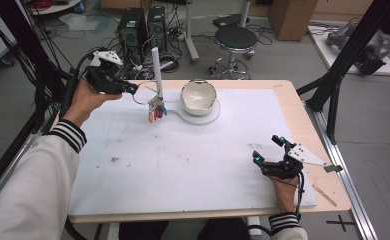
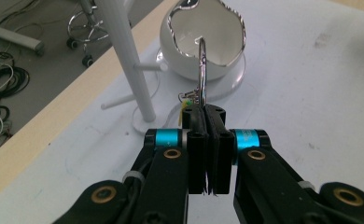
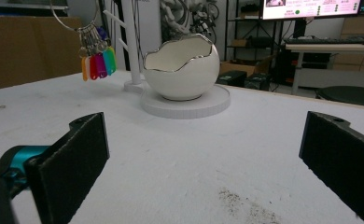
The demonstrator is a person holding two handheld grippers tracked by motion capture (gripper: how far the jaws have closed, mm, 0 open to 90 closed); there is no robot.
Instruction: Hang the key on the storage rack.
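My left gripper (image 1: pixel 132 89) is shut on a large metal key ring (image 1: pixel 142 96) and holds it above the table's far left. Several coloured key tags (image 1: pixel 156 112) hang from the ring, close beside a white peg stand (image 1: pixel 156 67). In the left gripper view the jaws are pressed together on the ring (image 2: pixel 201 65), with the stand (image 2: pixel 129 60) to the left. A white egg-shaped bowl (image 1: pixel 199 96) sits on a round white base (image 1: pixel 210 117) just right of the stand. Low over the mat near the front right corner, my right gripper (image 1: pixel 268 149) is open with nothing in it (image 3: pixel 208 158).
A white mat (image 1: pixel 183 160) covers most of the wooden table (image 1: pixel 303 115). Behind the far edge are a black stool (image 1: pixel 235 37) and computer towers (image 1: pixel 133 27). A black frame post (image 1: pixel 333 85) rises at the right.
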